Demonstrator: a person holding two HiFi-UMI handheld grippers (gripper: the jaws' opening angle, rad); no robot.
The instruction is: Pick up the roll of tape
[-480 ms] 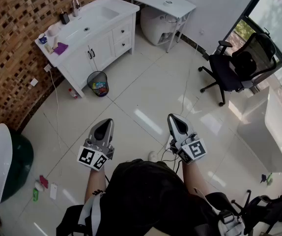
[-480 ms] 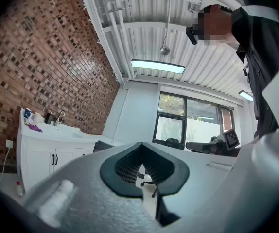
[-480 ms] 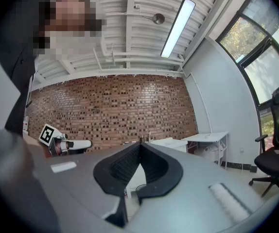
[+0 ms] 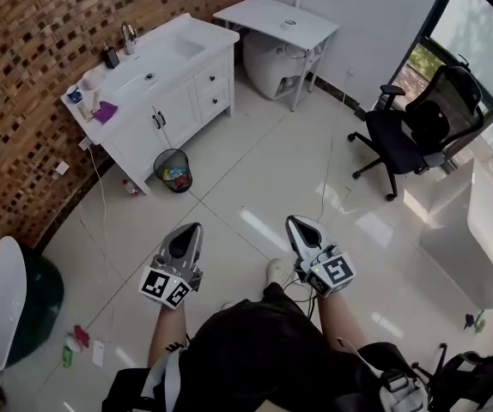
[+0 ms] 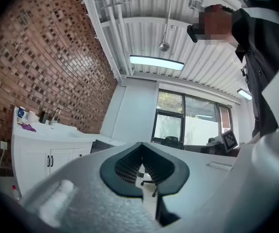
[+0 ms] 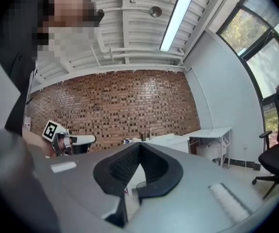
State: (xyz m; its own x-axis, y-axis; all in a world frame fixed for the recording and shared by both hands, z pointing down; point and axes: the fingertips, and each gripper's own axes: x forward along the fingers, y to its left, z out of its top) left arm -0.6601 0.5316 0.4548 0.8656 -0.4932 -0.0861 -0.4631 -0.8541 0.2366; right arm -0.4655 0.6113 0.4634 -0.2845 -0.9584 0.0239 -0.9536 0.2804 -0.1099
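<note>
Glossy white floor tiles are filling the head view, where the left gripper [image 4: 191, 227] and the right gripper [image 4: 296, 221] are pointing level into the room, both clenched on nothing. A small pale ring, probably the roll of tape [image 4: 290, 22] though too small to confirm, is lying on the white side table [image 4: 255, 11], toward its right-hand end and well apart from both grippers.

Left gripper view: the left gripper [image 5: 140, 148] is showing its ribbed pads meeting, empty, with the vanity cabinet [image 5: 47, 147] at left.

Right gripper view: the right gripper [image 6: 138, 147] is likewise shut and empty. The white side table [image 6: 210, 131] is standing beyond it, the tape not discernible.

Judged step: approach. Doing it well is calling for walking to the table, opening one gripper's jaws before arrival, and straddling the ring's wall so it is not pushed along the tabletop.
</note>
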